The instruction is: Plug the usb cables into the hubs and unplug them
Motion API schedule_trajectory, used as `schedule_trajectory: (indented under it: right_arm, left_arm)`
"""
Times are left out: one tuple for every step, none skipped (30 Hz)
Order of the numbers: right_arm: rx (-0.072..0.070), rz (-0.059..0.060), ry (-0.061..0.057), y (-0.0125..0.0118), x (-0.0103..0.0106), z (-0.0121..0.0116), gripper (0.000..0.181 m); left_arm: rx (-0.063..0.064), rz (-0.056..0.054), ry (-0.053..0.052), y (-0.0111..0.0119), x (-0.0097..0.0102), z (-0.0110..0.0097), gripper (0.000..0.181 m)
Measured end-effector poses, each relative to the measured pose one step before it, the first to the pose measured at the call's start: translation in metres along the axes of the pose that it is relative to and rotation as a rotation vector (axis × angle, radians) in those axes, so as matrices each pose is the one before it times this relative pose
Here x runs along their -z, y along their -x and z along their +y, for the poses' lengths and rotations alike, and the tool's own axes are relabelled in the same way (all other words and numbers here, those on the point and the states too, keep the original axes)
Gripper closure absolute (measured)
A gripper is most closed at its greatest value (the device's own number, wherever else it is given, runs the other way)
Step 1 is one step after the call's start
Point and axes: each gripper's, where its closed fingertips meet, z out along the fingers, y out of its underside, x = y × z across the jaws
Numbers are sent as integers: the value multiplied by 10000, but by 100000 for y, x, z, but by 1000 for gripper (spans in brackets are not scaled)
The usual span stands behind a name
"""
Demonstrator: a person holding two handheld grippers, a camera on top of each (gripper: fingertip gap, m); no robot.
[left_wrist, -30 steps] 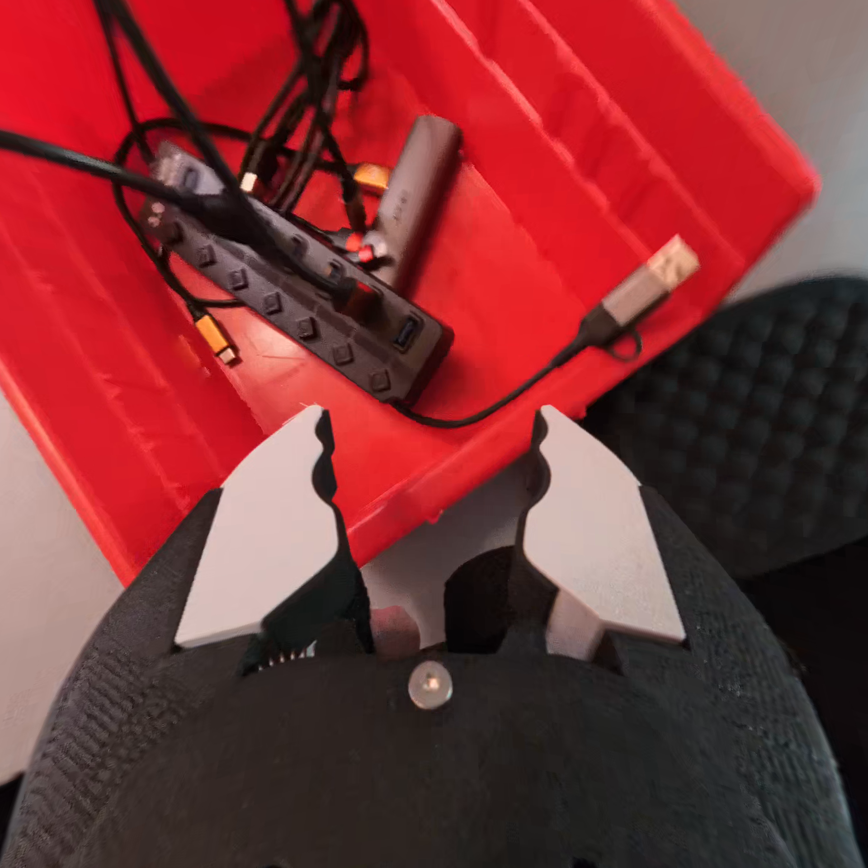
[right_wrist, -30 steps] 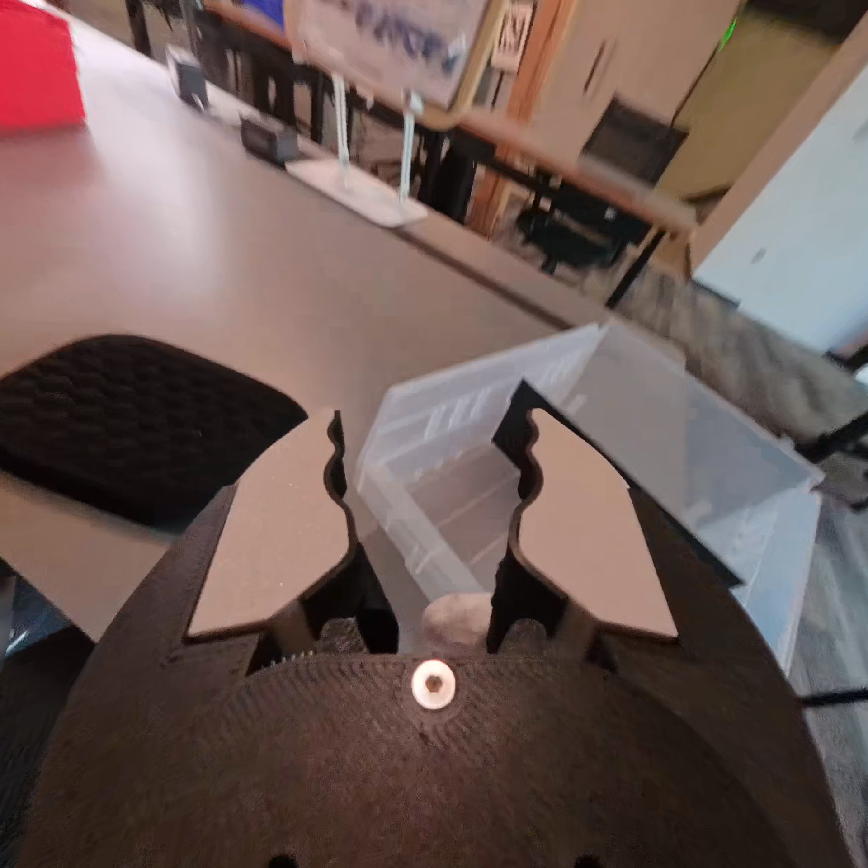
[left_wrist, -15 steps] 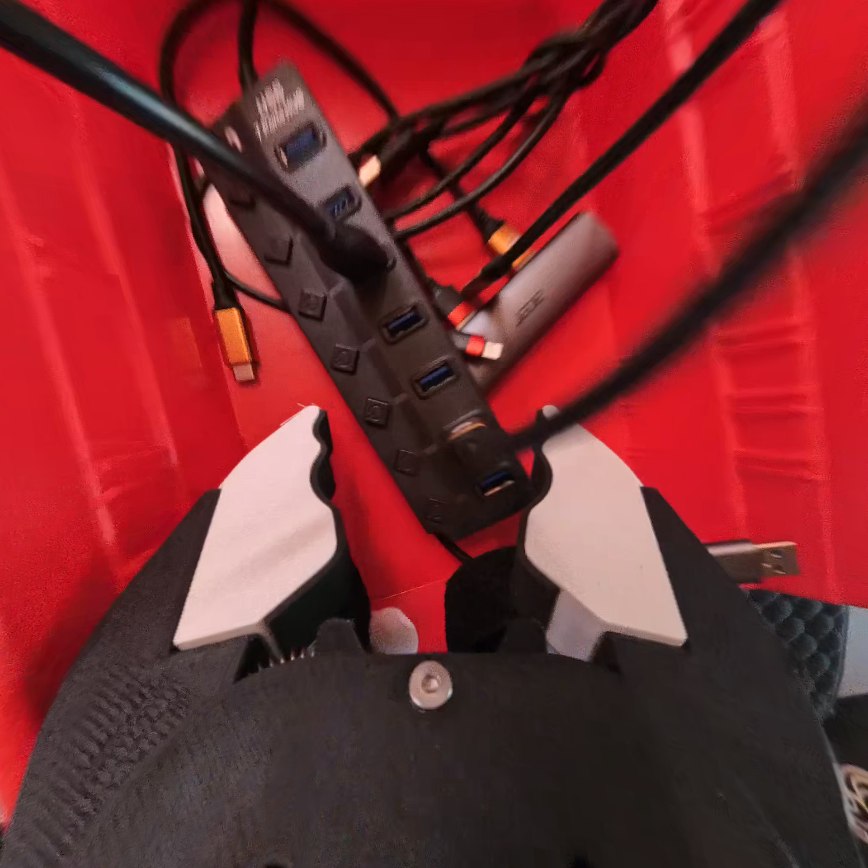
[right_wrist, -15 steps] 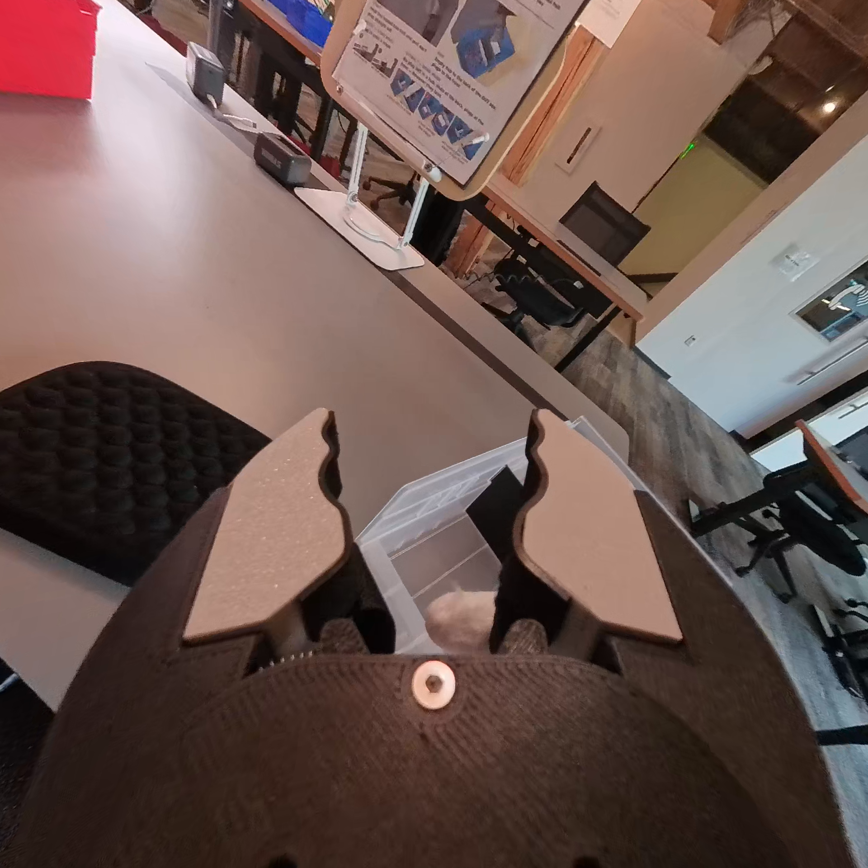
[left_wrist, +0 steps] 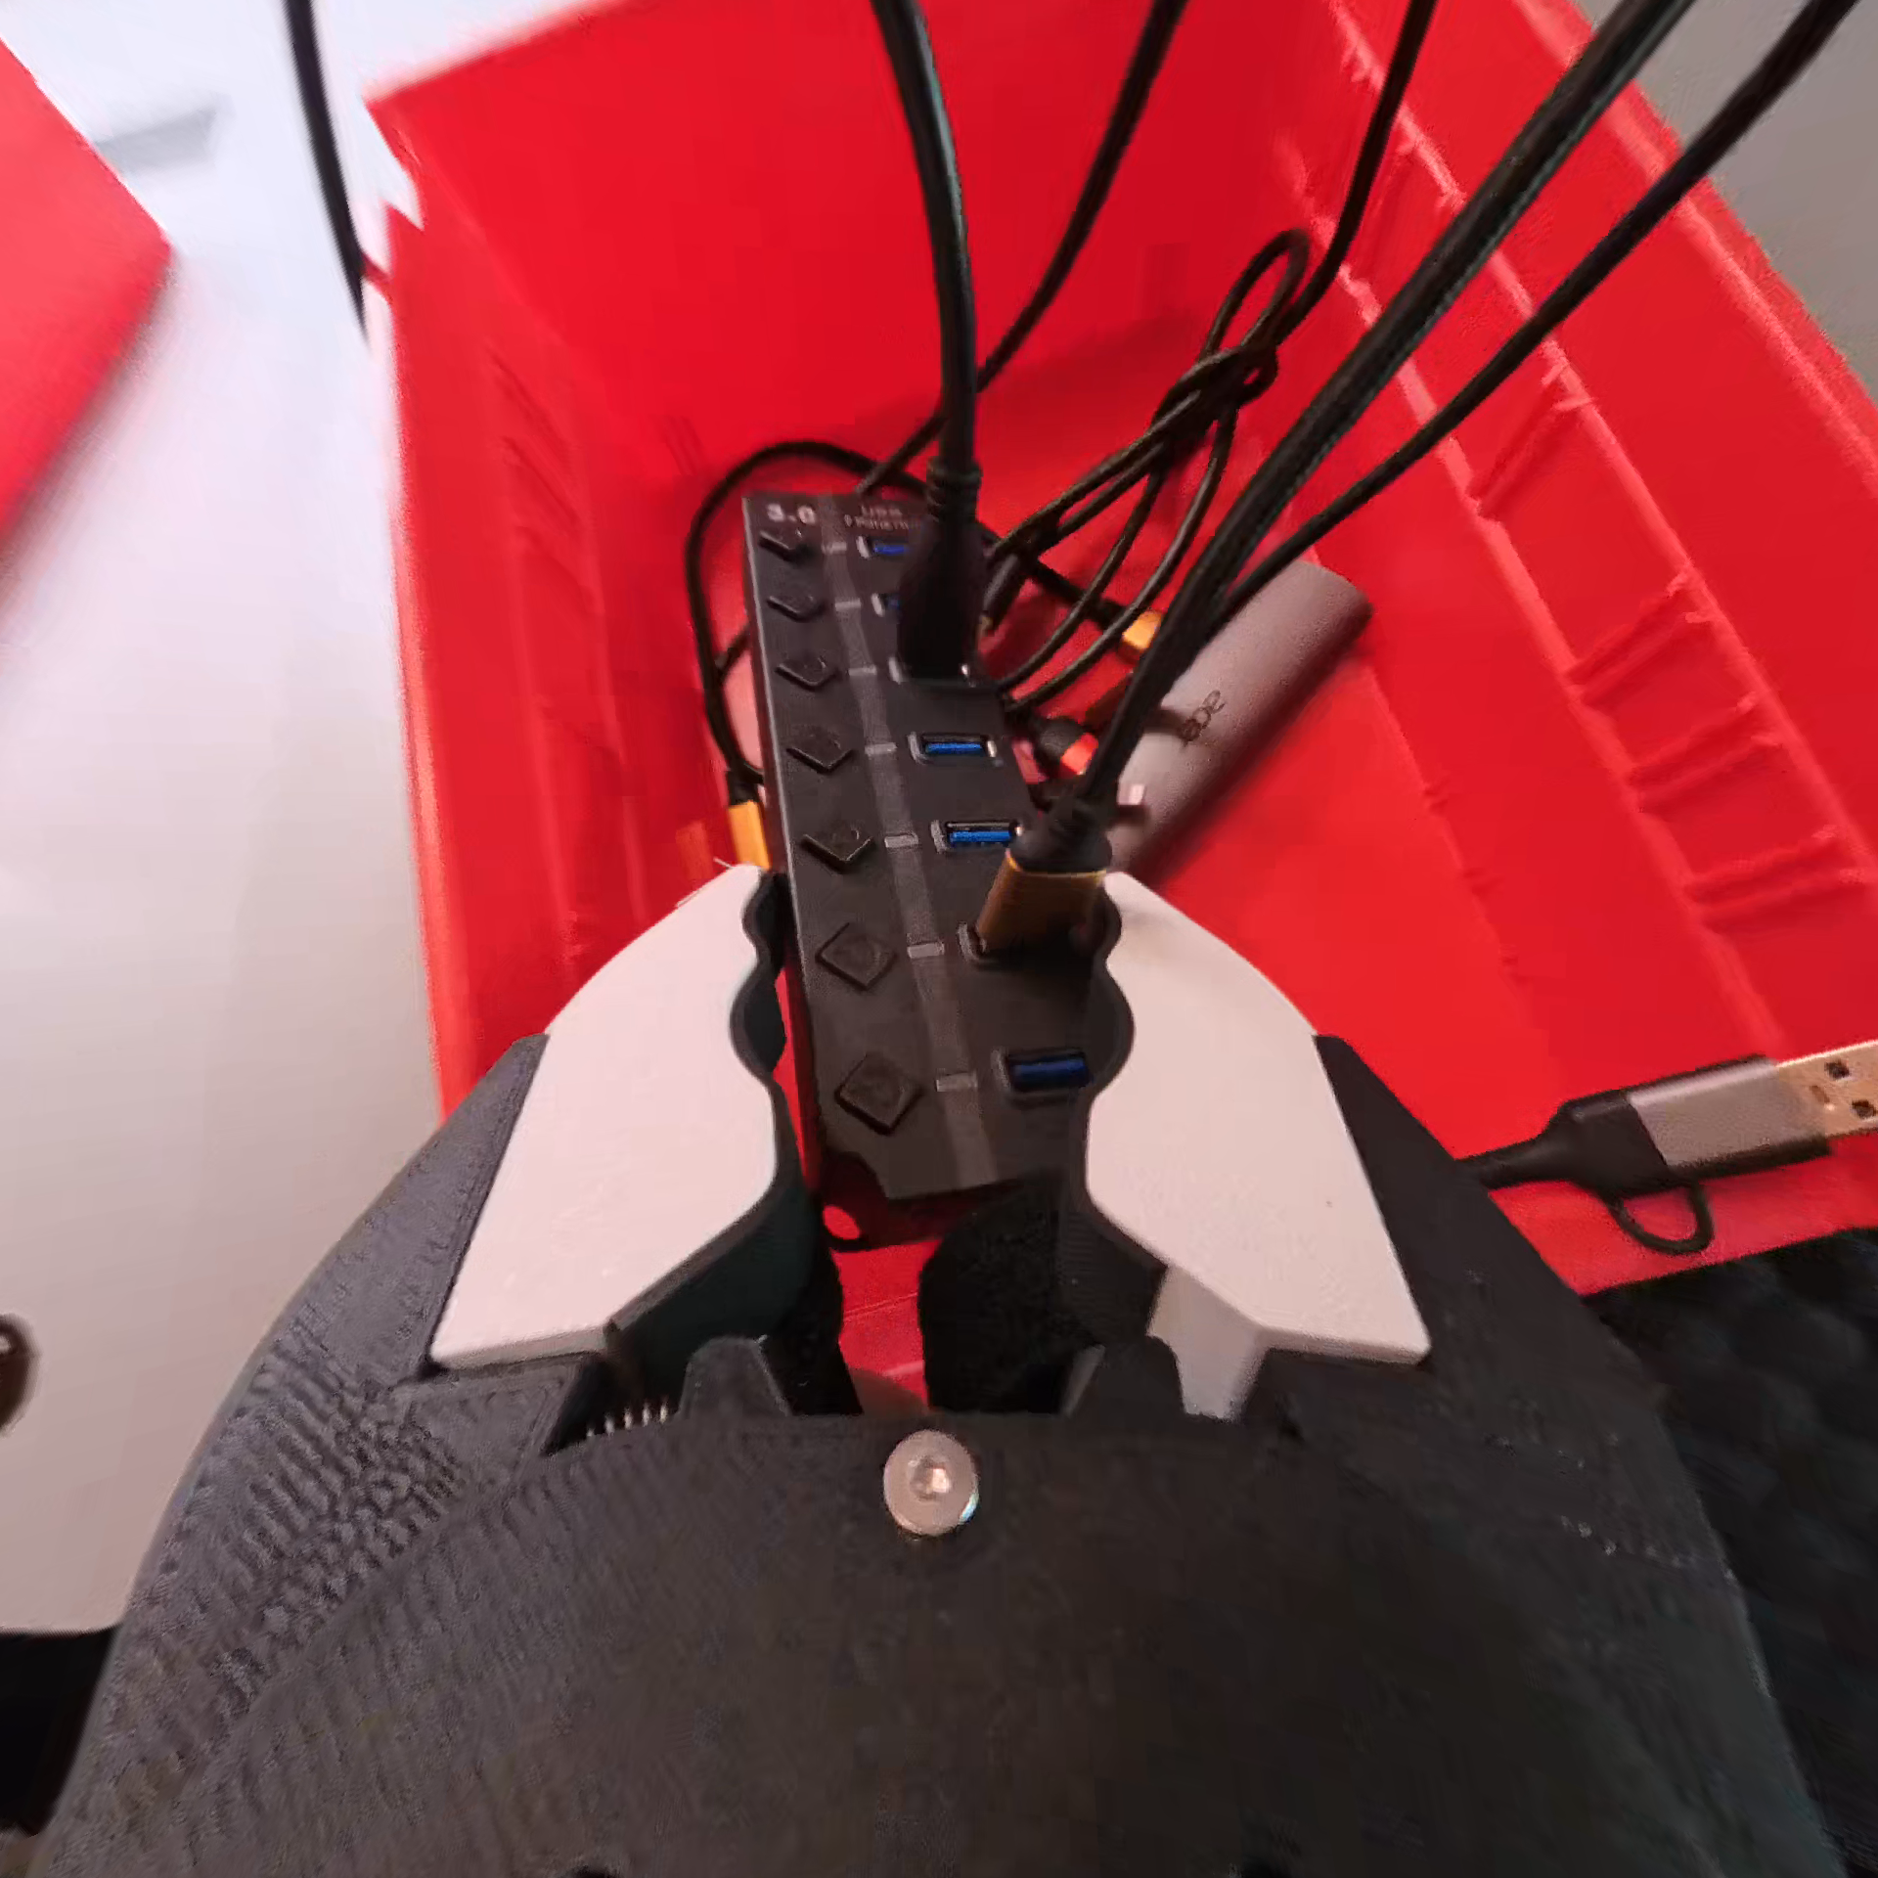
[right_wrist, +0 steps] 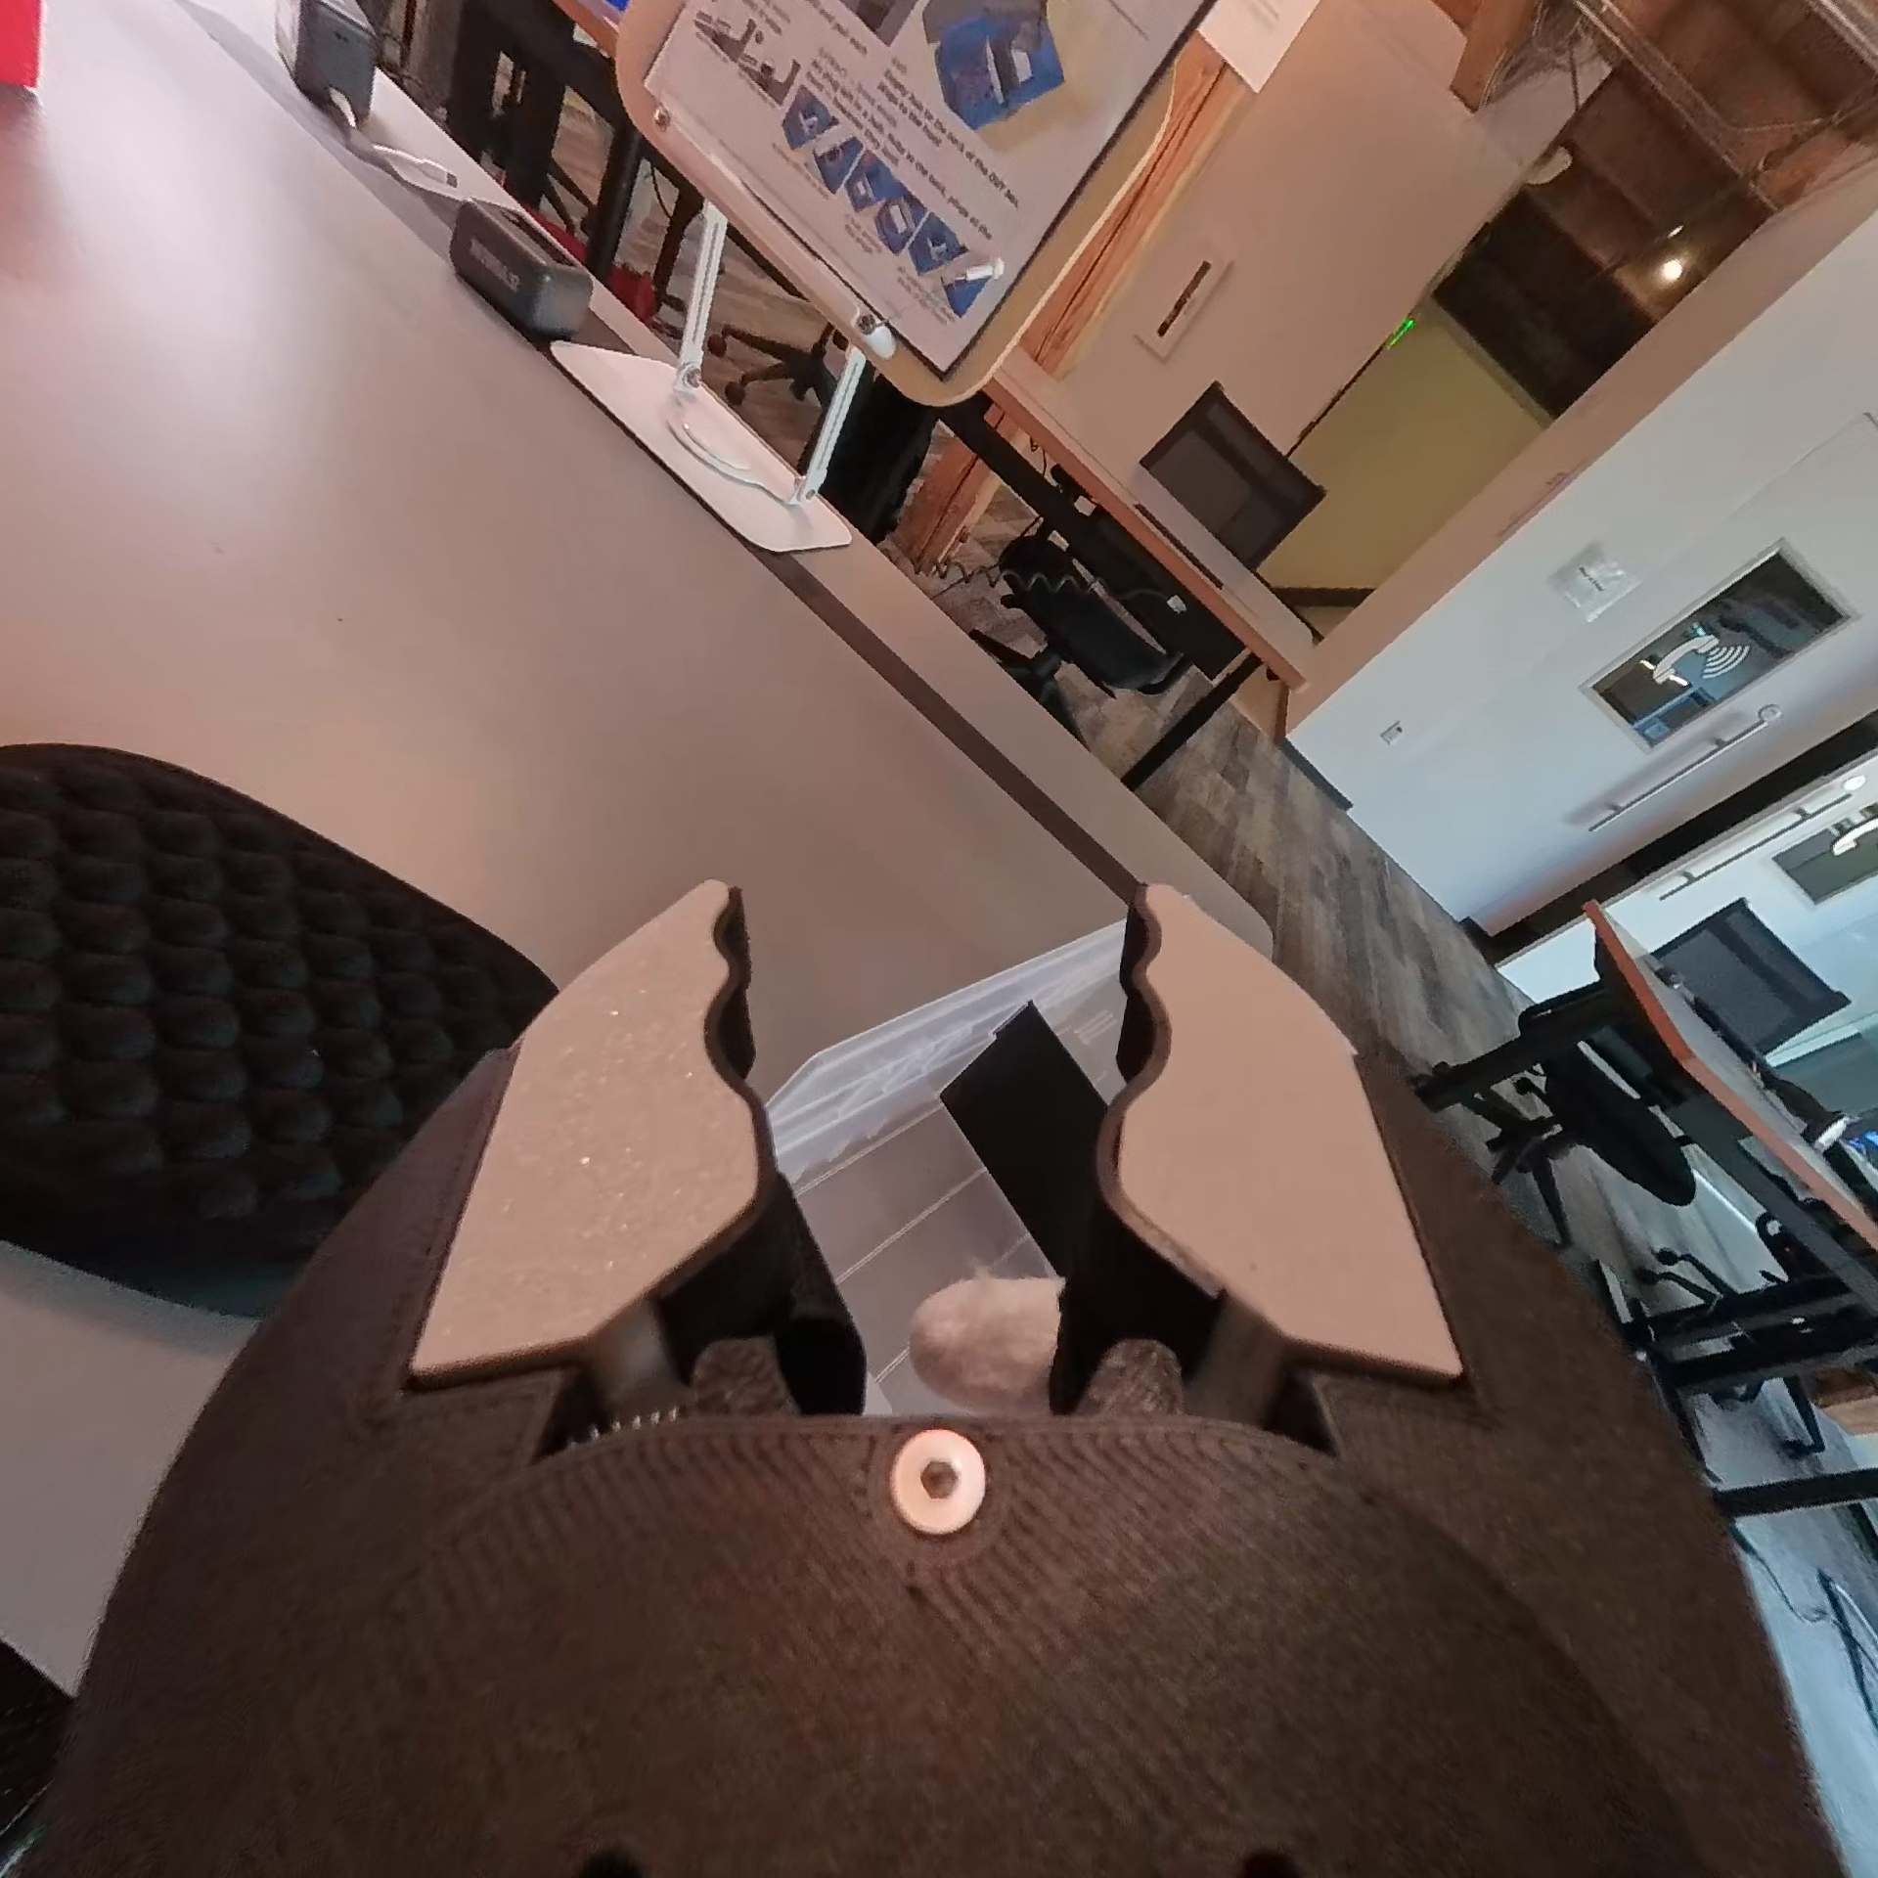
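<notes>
A long black USB hub (left_wrist: 884, 915) with a row of switches and blue ports lies in a red bin (left_wrist: 1423, 813). My left gripper (left_wrist: 935, 894) has its fingers (left_wrist: 650, 1098) closed against both sides of the hub's near end. A thick black cable (left_wrist: 945, 427) and a gold-collared plug (left_wrist: 1037, 894) sit in its ports, their leads running up out of frame. A slim grey hub (left_wrist: 1260, 671) lies to its right among tangled cables. My right gripper (right_wrist: 935, 904) is open and empty above the table, far from the bin.
A loose grey USB-A plug (left_wrist: 1728, 1118) hangs over the bin's near rim. An orange plug (left_wrist: 750, 823) lies left of the black hub. A black dimpled mat (right_wrist: 203, 996) and a clear plastic bin (right_wrist: 894, 1118) sit below my right gripper. A sign on a stand (right_wrist: 874, 152) is farther back. Spacing between my two grippers at the tips: around 75 cm. From the left gripper's tips to the slim grey hub (left_wrist: 1260, 671) is close to 10 cm.
My left gripper moved forward into the red bin, lined up with the black hub, and its jaws narrowed onto the near end. My right gripper tilted upward and stayed open.
</notes>
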Motion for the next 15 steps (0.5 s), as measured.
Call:
schedule_trajectory:
  right_arm:
    - [45,-5,8,66,-68,-94,110]
    - [51,1,19,54,-69,-83,110]
    - [53,-8,12,70,-76,-85,110]
    - [52,-22,7,94,-81,-84,110]
    - [52,-25,6,95,-73,-83,110]
    - [49,-11,13,66,-78,-80,111]
    - [42,4,25,28,-86,-51,111]
    - [41,1,44,39,-74,-20,111]
    - [48,-2,54,48,-70,9,111]
    - [54,1,52,43,-77,-12,111]
    - [54,1,32,51,-65,-51,111]
    - [46,-3,0,49,-60,-116,111]
    - [37,-14,-22,69,-42,-148,111]
    - [40,-19,-28,81,-44,-162,111]
    - [36,-30,-33,94,-43,-152,111]
  left_arm:
    - [-259,-318,-389,172,550,-468,125]
    - [-288,-327,-295,184,558,-365,125]
    - [-209,-373,-284,257,572,-403,125]
    - [-317,-392,-304,275,619,-482,125]
    - [-218,-409,-284,351,619,-525,125]
    - [-198,-403,-317,402,640,-597,126]
    - [-221,-375,-369,413,636,-685,126]
    - [-46,-336,-362,455,636,-701,126]
    - [-25,-249,-367,397,614,-719,127]
    - [51,-227,-411,401,571,-750,127]
    - [127,-197,-477,390,533,-809,127]
    - [94,-96,-589,262,568,-940,130]
    - [216,-14,-644,168,533,-1025,130]
    - [377,132,-848,7,621,-1401,130]
    - [468,323,-697,-222,515,-1359,130]
